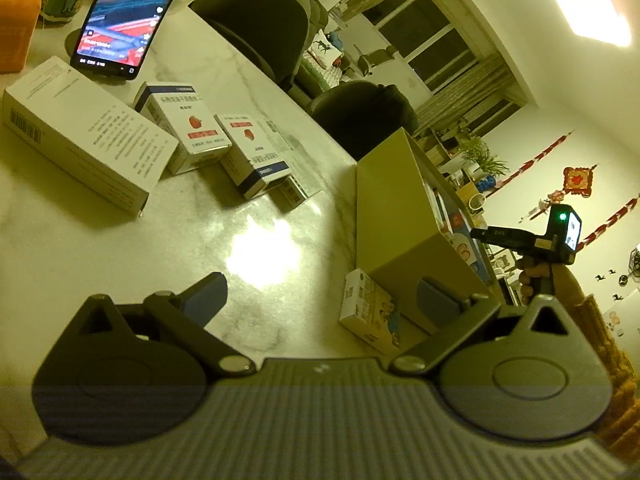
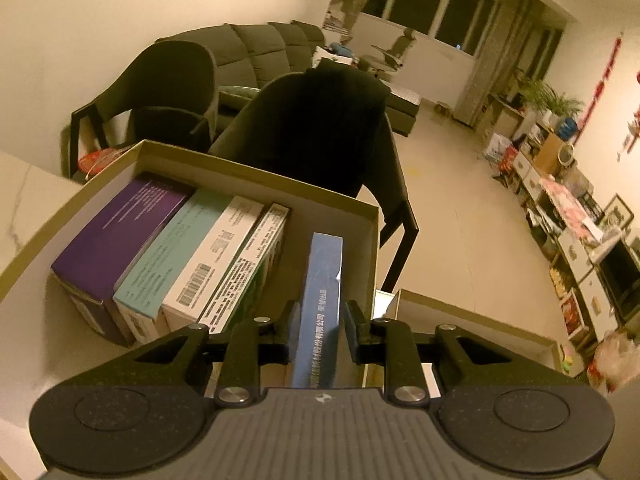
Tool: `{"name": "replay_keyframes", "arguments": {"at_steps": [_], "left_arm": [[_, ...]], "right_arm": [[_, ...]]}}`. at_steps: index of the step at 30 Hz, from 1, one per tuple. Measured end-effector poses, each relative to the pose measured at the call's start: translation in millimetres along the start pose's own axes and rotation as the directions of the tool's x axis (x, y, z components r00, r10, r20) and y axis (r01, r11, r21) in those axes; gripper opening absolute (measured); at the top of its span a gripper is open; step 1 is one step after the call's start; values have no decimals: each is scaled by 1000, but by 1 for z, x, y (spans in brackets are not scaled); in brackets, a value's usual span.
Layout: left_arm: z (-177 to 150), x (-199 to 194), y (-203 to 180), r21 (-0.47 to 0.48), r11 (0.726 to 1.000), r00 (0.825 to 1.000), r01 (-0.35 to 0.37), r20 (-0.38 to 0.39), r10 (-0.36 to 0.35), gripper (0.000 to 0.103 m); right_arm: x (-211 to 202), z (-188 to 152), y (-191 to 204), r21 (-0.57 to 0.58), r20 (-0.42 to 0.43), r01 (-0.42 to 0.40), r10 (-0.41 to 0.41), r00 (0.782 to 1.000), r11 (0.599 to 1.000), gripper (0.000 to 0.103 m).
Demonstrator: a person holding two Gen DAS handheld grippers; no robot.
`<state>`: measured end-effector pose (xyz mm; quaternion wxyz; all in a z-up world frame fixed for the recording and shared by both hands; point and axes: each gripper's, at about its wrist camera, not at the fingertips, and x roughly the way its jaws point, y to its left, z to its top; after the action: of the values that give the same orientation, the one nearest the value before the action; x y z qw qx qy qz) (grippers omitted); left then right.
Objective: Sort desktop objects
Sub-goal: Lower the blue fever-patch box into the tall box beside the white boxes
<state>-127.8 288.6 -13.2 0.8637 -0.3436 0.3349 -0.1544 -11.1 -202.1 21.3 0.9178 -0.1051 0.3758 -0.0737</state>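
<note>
My right gripper [image 2: 318, 326] has its jaws nearly shut on a slim blue cardboard box [image 2: 322, 280], standing edge-up inside the open tan cardboard carton [image 2: 256, 178]. My left gripper [image 1: 320, 294] is wide open, empty.

Five packs are standing inside the carton [image 2: 256, 184]: one purple pack [image 2: 116, 228], one teal pack [image 2: 176, 244], two white packs [image 2: 216, 256] [image 2: 252, 268] and one blue pack [image 2: 320, 300]. On the table [image 1: 280, 220], four white boxes are lying in a loose cluster: one long box [image 1: 84, 136], two boxes with red marks [image 1: 184, 128] [image 1: 252, 152] and one partly hidden under them [image 1: 292, 192]. One small printed box [image 1: 368, 312] is sitting beside the carton. One phone [image 1: 128, 20] is showing a video. Two chairs [image 2: 172, 92] [image 2: 320, 128] are standing past the table.
</note>
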Motion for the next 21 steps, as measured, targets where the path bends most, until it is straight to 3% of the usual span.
{"name": "replay_keyframes", "arguments": {"at_steps": [11,21], "left_arm": [[-1,-2,2,-4,1000,1000,10,3,-10,102],[-2,-2,3,-7,1000,1000,12,2,-12,102]], "right_arm": [[-11,-6,7,-138,-8,-32,31,999,990,40],[-5,-11,7,-122,-59,-48,41,997,991,43]]}}
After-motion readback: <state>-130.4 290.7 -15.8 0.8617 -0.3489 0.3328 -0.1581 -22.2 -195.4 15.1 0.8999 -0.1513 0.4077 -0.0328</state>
